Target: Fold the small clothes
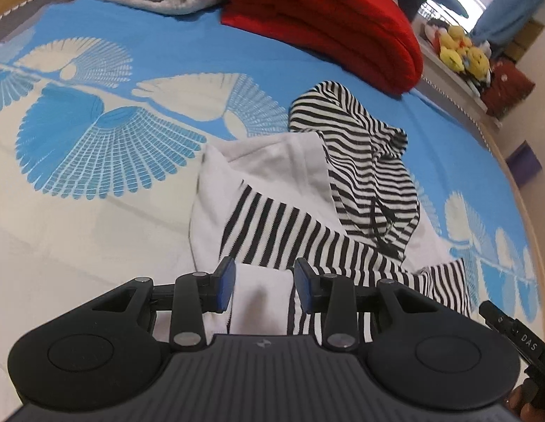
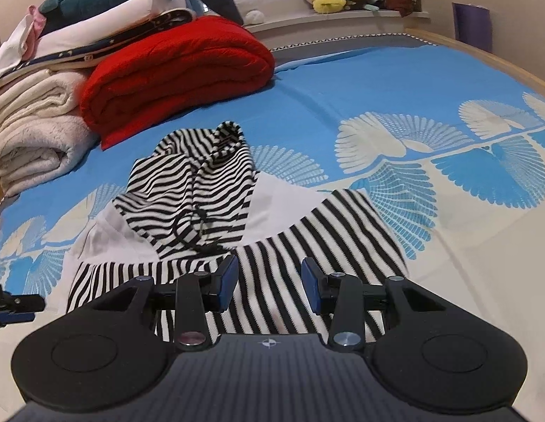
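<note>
Two spread jaws on each hand-held gripper (image 1: 263,285) (image 2: 270,285) hover over the striped hoodie (image 2: 209,190); "DAS" (image 1: 528,343) reads alongside.

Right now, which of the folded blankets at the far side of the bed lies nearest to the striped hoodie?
The red blanket; its folded edge lies just beyond the striped hoodie. The cream blanket sits farther aside.

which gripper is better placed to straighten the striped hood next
Right, probably. The hood lies just ahead of the right gripper, slightly to its left. From the left gripper, over a white edge of the garment, the hood sits farther off, up to the right. Both jaws stand apart.
</note>
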Action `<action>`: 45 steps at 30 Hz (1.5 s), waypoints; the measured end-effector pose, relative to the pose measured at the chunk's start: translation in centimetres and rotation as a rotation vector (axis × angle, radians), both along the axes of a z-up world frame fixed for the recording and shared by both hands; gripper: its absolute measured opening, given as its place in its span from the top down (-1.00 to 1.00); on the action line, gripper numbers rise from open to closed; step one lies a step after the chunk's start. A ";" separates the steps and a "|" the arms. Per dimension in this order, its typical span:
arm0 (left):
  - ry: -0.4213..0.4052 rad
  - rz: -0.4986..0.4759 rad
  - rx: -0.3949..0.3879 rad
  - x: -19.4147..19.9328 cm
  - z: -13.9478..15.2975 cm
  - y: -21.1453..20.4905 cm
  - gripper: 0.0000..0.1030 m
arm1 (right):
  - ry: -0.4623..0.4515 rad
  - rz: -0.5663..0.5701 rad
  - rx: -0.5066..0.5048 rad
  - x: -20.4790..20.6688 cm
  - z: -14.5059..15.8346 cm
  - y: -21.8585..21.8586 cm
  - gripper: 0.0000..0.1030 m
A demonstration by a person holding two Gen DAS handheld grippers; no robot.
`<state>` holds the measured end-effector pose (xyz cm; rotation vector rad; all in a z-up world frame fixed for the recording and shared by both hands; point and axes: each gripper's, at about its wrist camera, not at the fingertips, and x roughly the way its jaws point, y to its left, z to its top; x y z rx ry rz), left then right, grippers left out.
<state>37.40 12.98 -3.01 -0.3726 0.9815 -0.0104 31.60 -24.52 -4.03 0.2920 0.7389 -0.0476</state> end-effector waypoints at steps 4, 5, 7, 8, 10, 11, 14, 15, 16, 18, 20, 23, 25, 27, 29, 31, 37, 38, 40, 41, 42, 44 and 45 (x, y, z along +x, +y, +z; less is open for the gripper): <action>0.030 -0.003 -0.043 0.2 -0.8 0.5 0.21 | -0.002 -0.035 0.006 0.1 0.2 -1.1 0.19; 0.042 0.003 -0.060 0.3 -1.2 0.6 0.21 | 0.006 -0.044 0.012 0.2 0.1 -1.4 0.19; 0.074 0.015 -0.088 0.3 -2.1 0.7 0.21 | 0.023 -0.057 0.019 0.4 -0.2 -1.8 0.19; 0.091 0.017 -0.100 0.3 -2.6 0.7 0.21 | 0.033 -0.064 0.024 0.4 -0.3 -2.0 0.19; 0.135 0.009 -0.118 0.4 -3.8 0.6 0.21 | 0.044 -0.070 0.043 0.5 -0.4 -2.3 0.19; 0.159 0.003 -0.117 0.5 -4.4 0.4 0.21 | 0.048 -0.069 0.049 0.5 -0.5 -2.5 0.19; 0.208 -0.022 -0.080 0.4 -5.7 -0.2 0.21 | 0.052 -0.066 0.054 0.5 -0.5 -2.8 0.19; 0.214 -0.030 -0.059 0.3 -5.9 -0.4 0.21 | 0.052 -0.066 0.057 0.5 -0.5 -2.9 0.19; 0.217 -0.037 -0.038 0.3 -6.1 -0.6 0.21 | 0.054 -0.068 0.058 0.5 -0.5 -2.9 0.19; 0.215 -0.056 0.000 0.2 -6.2 -1.0 0.21 | 0.060 -0.073 0.063 0.6 -0.5 -3.0 0.19; 0.208 -0.067 0.037 0.1 -6.1 -1.4 0.21 | 0.063 -0.075 0.073 0.7 -0.5 -3.1 0.19; 0.198 -0.084 0.052 -0.1 -6.2 -1.7 0.35 | 0.063 -0.072 0.072 0.7 -0.5 -3.1 0.19; 0.165 -0.119 0.099 -0.3 -5.6 -2.4 1.00 | 0.068 -0.072 0.072 0.6 -0.5 -3.0 0.19; 0.055 -0.090 0.198 -0.8 -3.4 -2.6 1.00 | 0.079 -0.077 0.063 0.7 -0.7 -2.9 0.19; -0.025 -0.055 0.185 -1.3 -1.1 -1.7 1.00 | 0.092 -0.089 0.054 0.8 -0.8 -2.9 0.19; -0.016 -0.037 0.151 -1.5 -0.7 -0.8 1.00 | 0.104 -0.098 0.059 0.8 -1.0 -2.9 0.19; 0.090 0.073 0.180 -0.9 -2.5 1.4 0.99 | 0.198 -0.147 0.072 1.0 -2.5 -3.2 0.19; 0.062 0.038 0.168 -0.9 -2.1 0.8 0.97 | 0.225 -0.164 0.072 1.1 -3.0 -3.4 0.19; 0.032 -0.056 0.132 -0.8 -1.8 -0.7 0.67 | 0.275 -0.200 0.085 1.1 -3.9 -4.0 0.19; 0.036 -0.088 0.117 -0.8 -2.0 -1.4 0.33 | 0.295 -0.216 0.095 1.0 -4.3 -4.3 0.19; 0.053 -0.105 0.108 -0.9 -2.5 -1.9 0.23 | 0.310 -0.226 0.102 1.0 -4.6 -4.5 0.19; 0.110 -0.094 0.085 -0.7 -3.9 -2.0 0.21 | 0.319 -0.235 0.109 0.9 -4.9 -4.5 0.19; 0.142 -0.072 0.067 -0.5 -4.7 -1.7 0.22 | 0.316 -0.233 0.112 0.8 -4.9 -4.4 0.19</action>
